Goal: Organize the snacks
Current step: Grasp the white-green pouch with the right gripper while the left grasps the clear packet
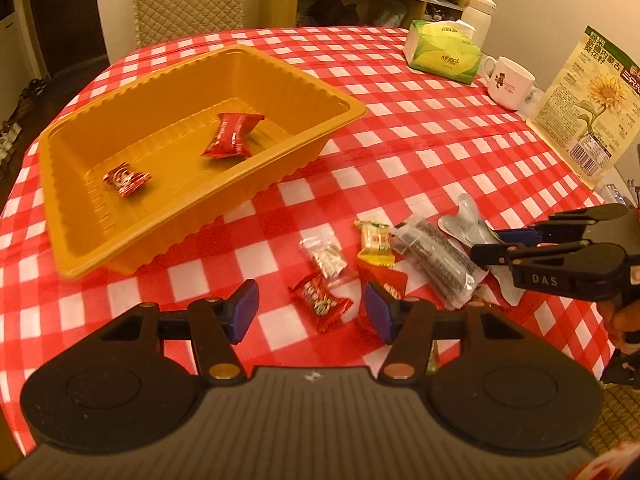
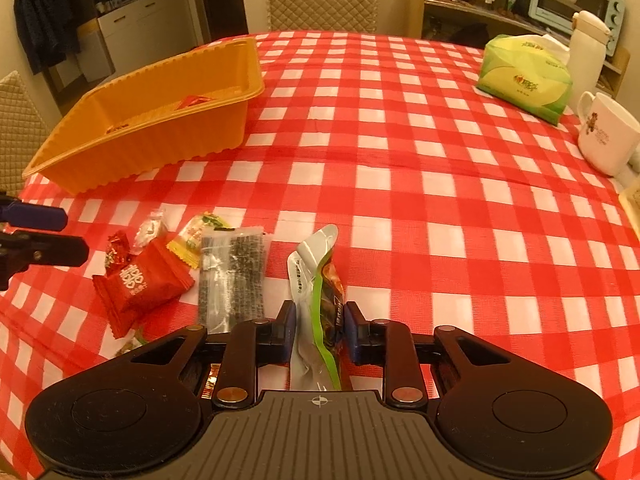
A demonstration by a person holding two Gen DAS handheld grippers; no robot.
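Right gripper (image 2: 319, 330) pinches crinkly pouch (image 2: 320, 280) (foil).

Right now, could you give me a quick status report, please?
Right gripper shut on silver-green packet. Left gripper open over red candy. Tray holds two. Path unobstructed.

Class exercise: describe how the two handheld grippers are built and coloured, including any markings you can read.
Both the left gripper and right gripper have black plastic linkage arms, blue finger pads, brass-coloured rivets, round black side housings and a ribbed grey base. "DAS" is stamped on the right one's side.
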